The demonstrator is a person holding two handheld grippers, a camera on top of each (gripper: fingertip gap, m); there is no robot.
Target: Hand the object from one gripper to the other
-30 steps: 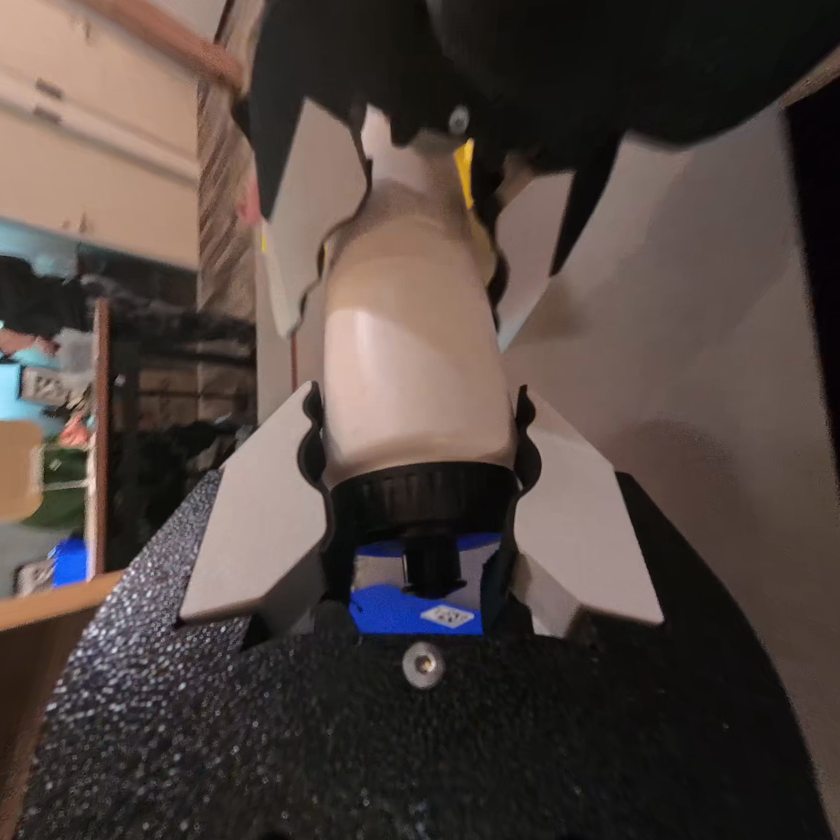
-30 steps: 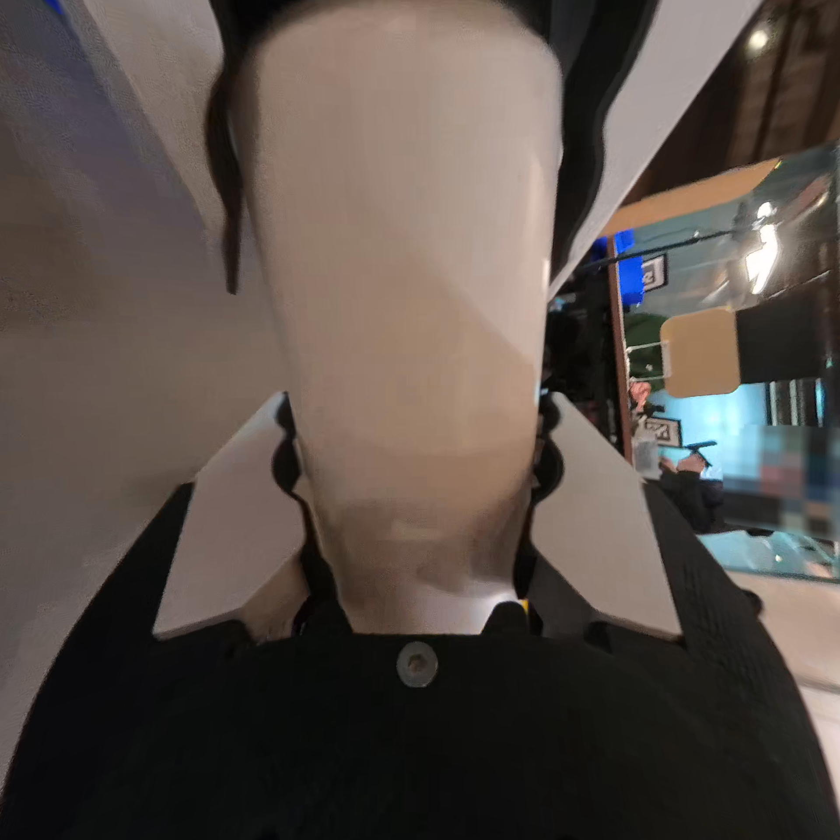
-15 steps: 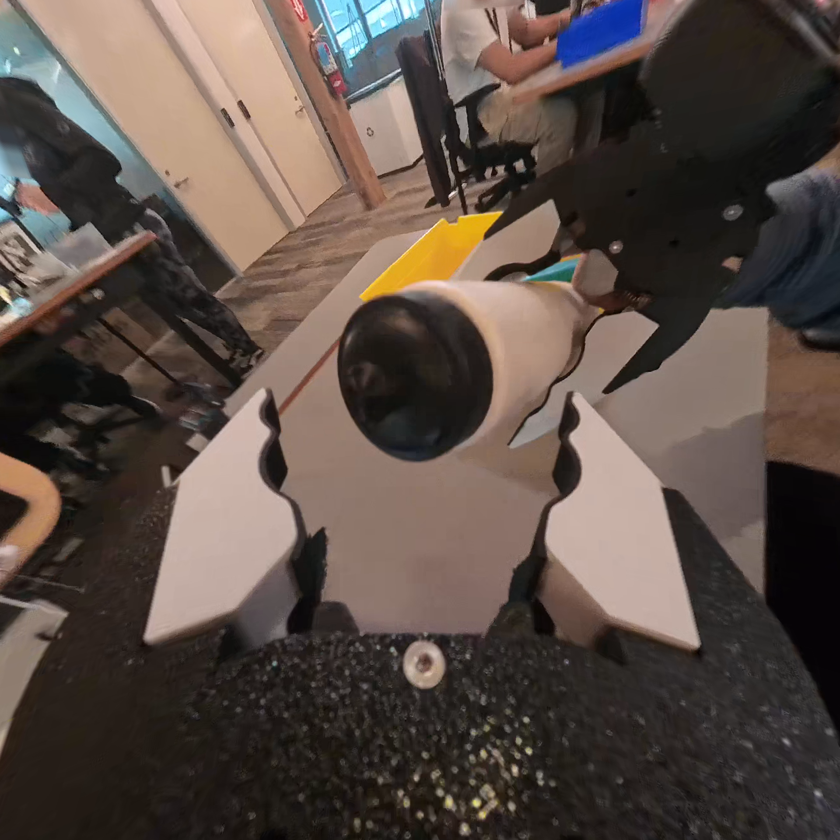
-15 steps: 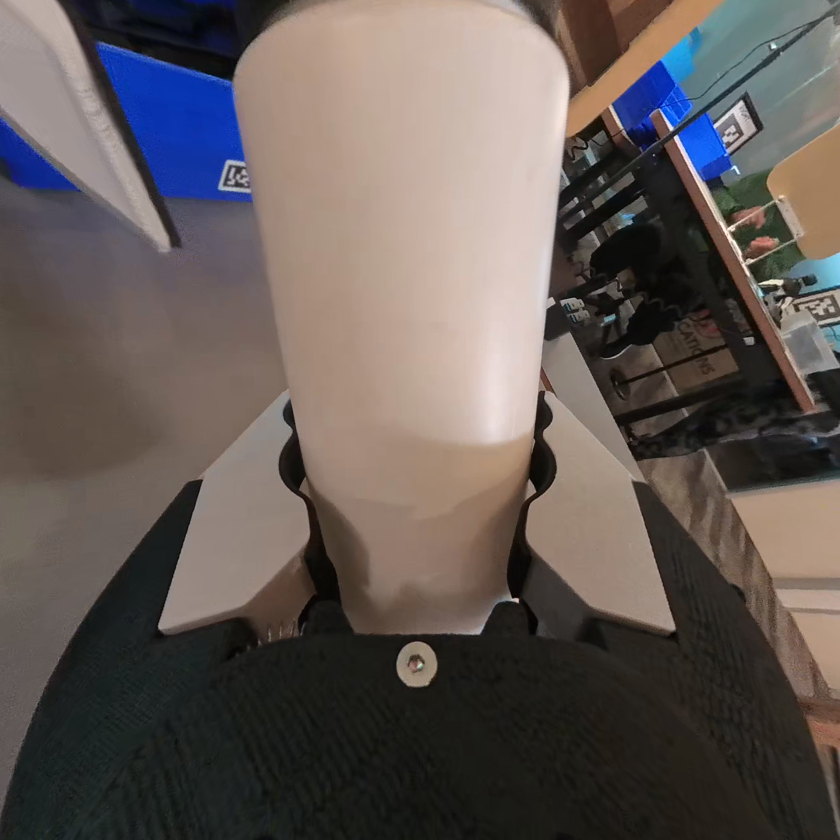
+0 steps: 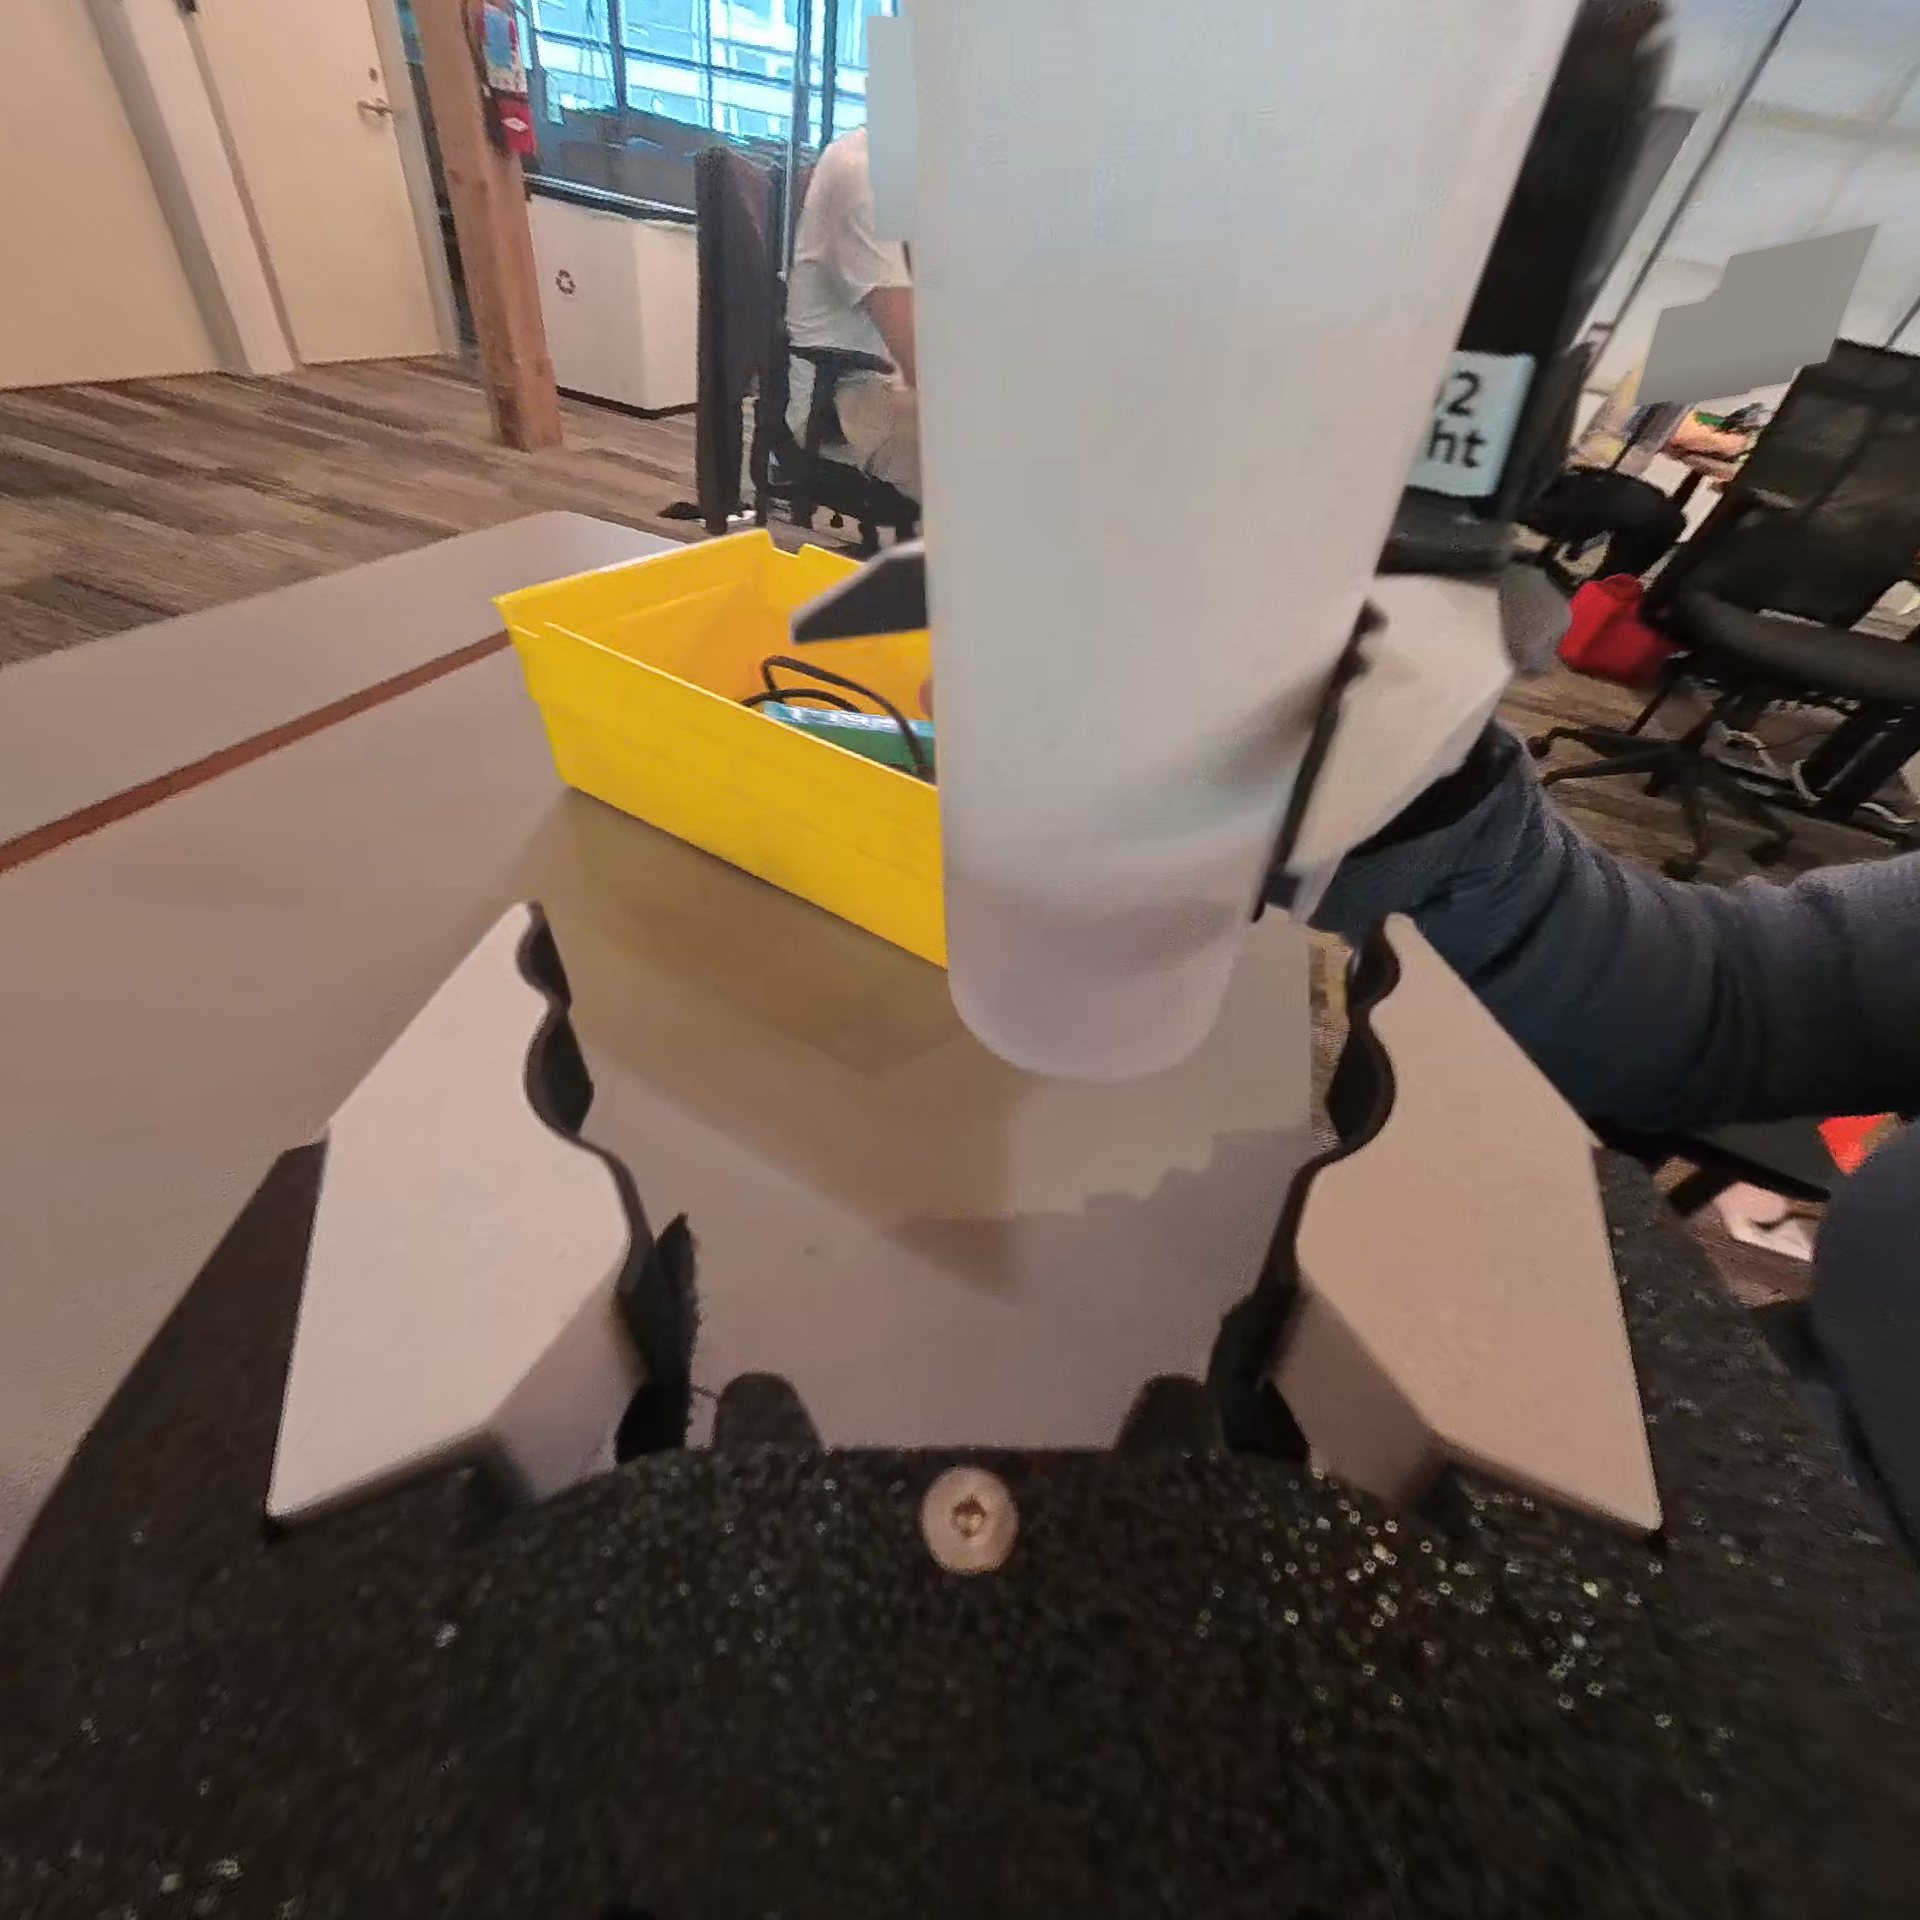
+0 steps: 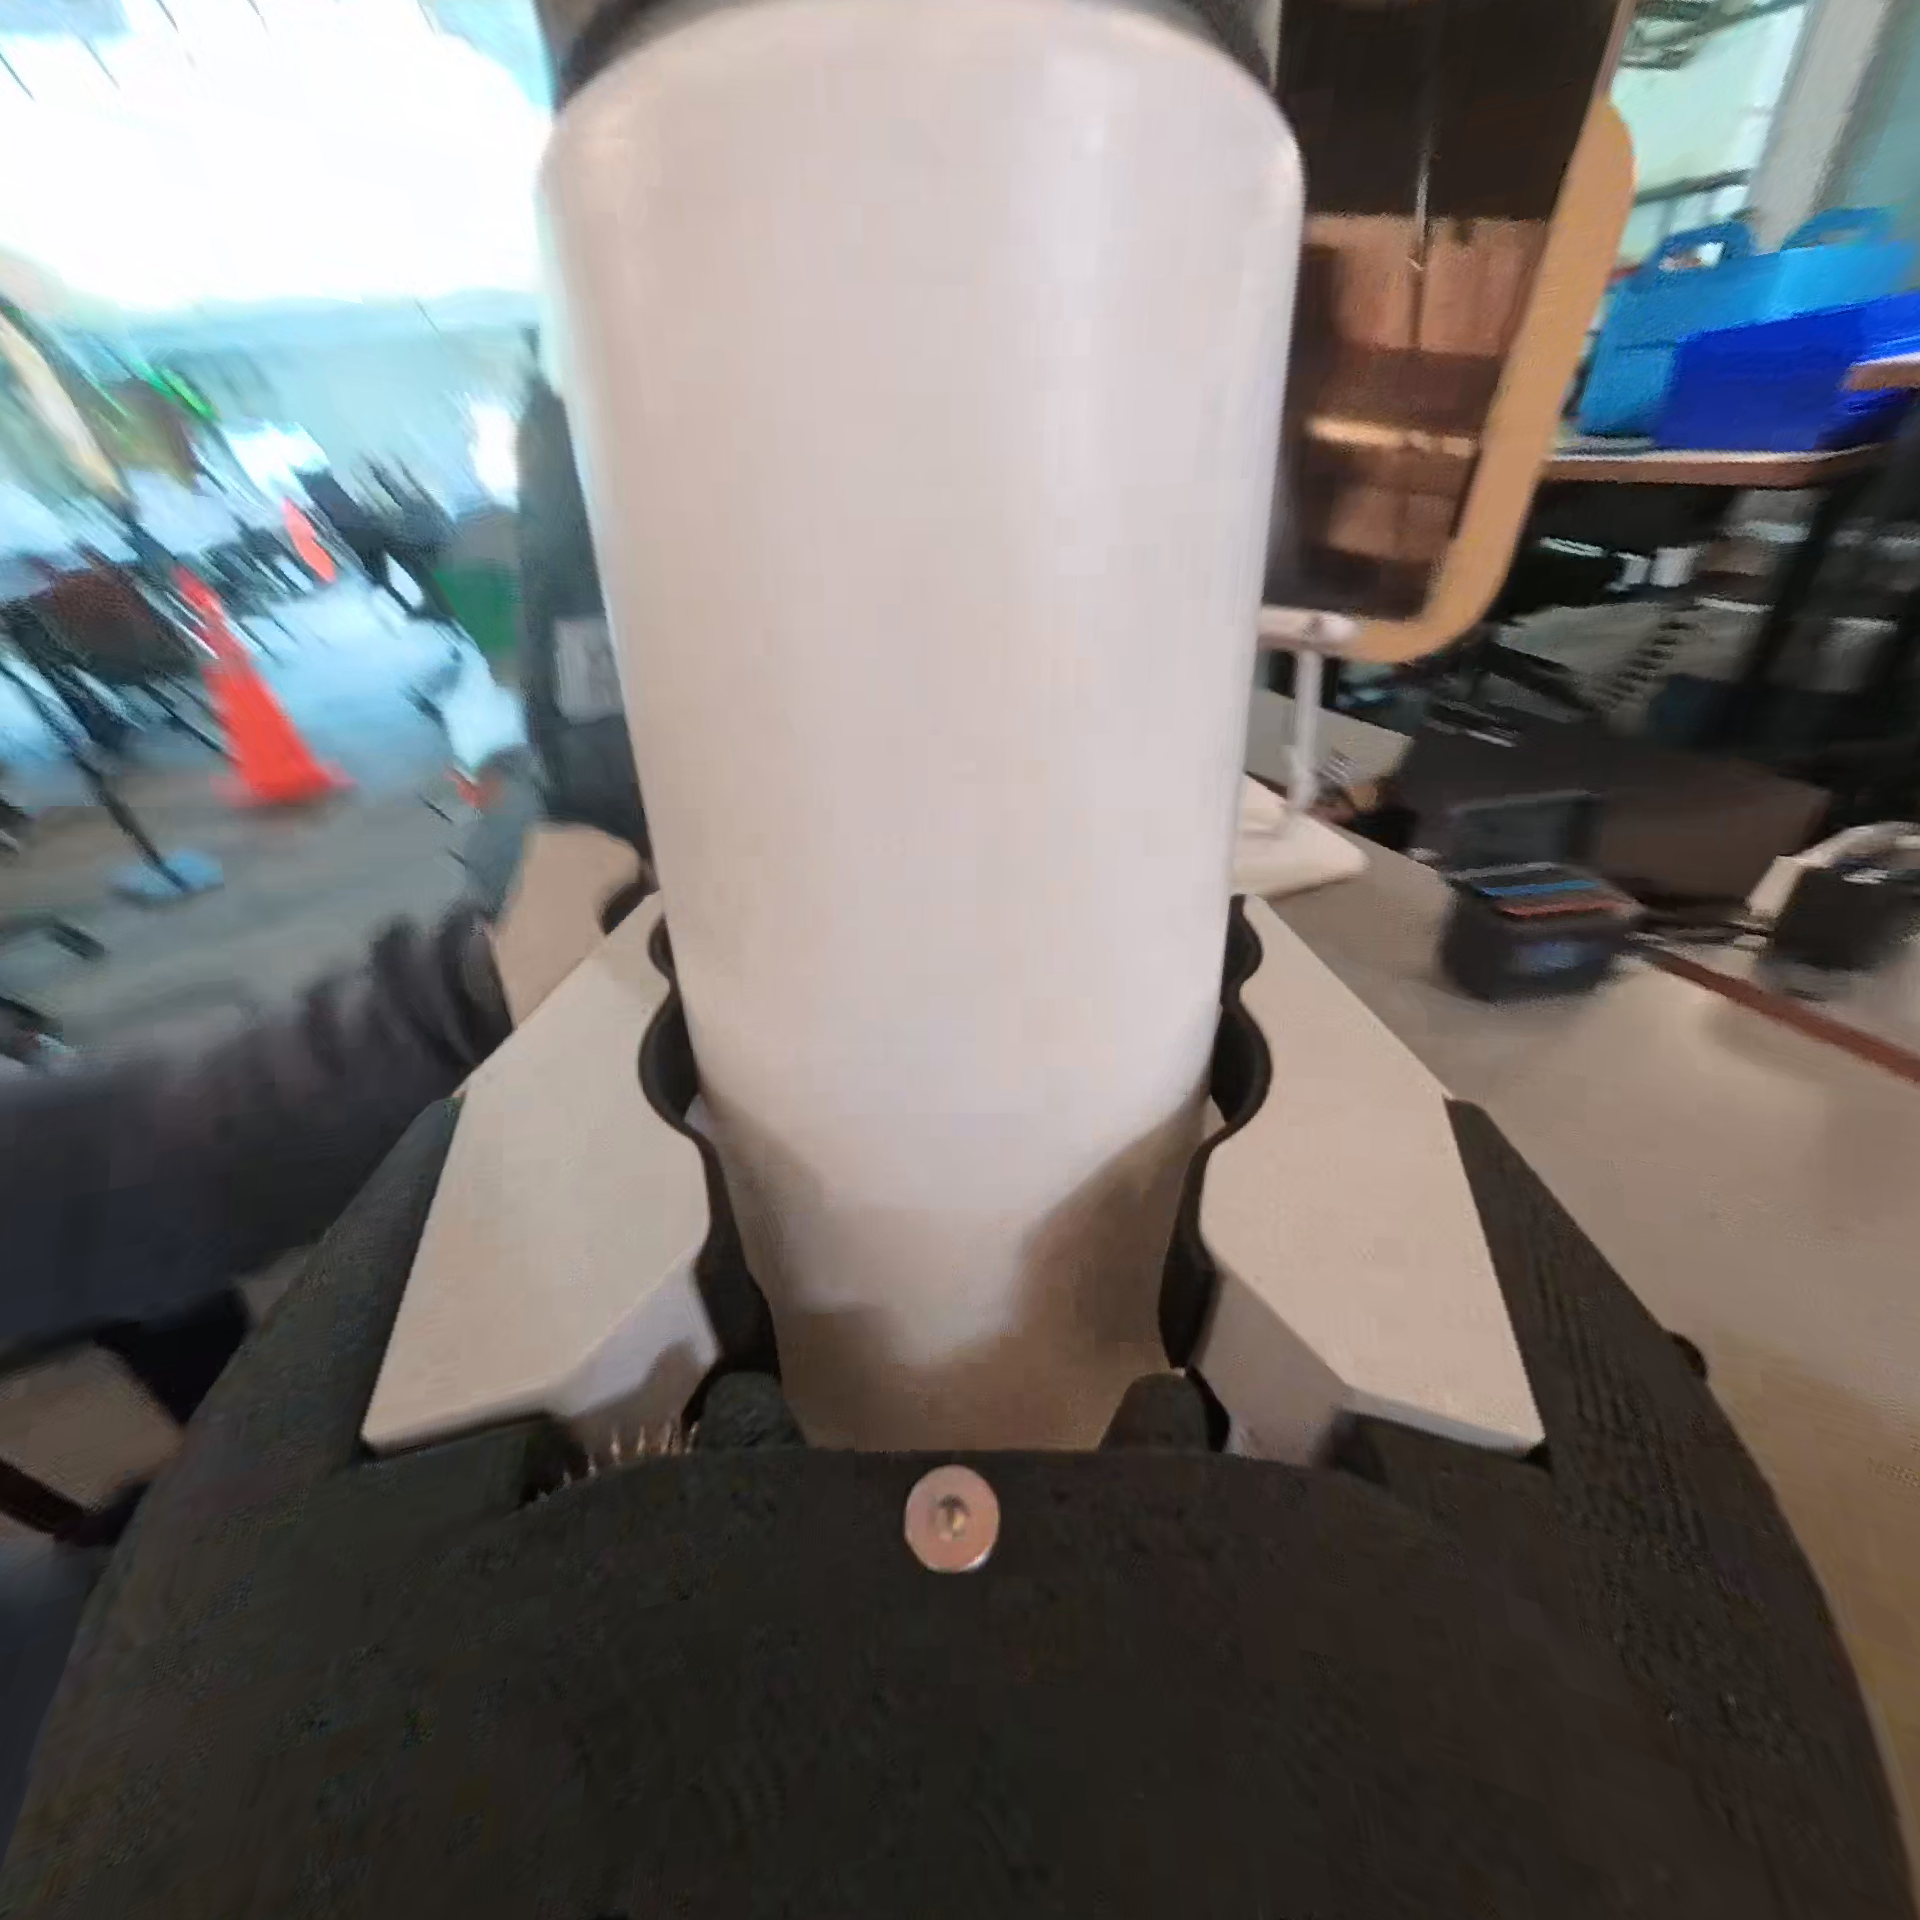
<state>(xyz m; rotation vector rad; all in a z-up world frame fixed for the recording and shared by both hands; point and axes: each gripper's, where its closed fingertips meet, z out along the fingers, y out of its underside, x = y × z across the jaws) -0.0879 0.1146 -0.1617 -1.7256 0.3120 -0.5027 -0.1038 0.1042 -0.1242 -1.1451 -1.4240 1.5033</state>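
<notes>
One white bottle [image 6: 925, 665] is in play, and two grippers. In the right wrist view the right gripper [image 6: 951, 1049] grasps the bottle near its narrow base, both grey fingers [image 6: 551, 1174] pressed against its sides, the wider end running up to 12 o'clock where a dark band edges the frame. In the left wrist view the same bottle [image 5: 1153, 499] stands upright at about 1 o'clock, its base hanging above the table [image 5: 260, 935] and not touching it; the right gripper [image 5: 1132, 665] clasps it from 3 o'clock, one finger showing on each side.

The left gripper [image 5: 956, 1070] is released: its two fingers [image 5: 457, 1236] stand wide apart with bare table between them, and the bottle's base sits just beyond their tips, toward the right one, touching neither.

A dark blue sleeve [image 5: 1621, 966] reaches in from 3 o'clock behind the right gripper.

One yellow bin [image 5: 727, 727] rests on the grey table at 12 o'clock, behind the bottle, with a black cable and something green inside. One red-brown stripe crosses the tabletop at 9 o'clock.

Beyond lie wood-look flooring, pale doors at 10 o'clock, a wooden post, a seated person [image 5: 852, 281] at 12 o'clock and black office chairs at 2 o'clock. The blurred right wrist view adds one orange cone [image 6: 260, 727] at 9 o'clock and blue bins [image 6: 1756, 332] at 2 o'clock.
</notes>
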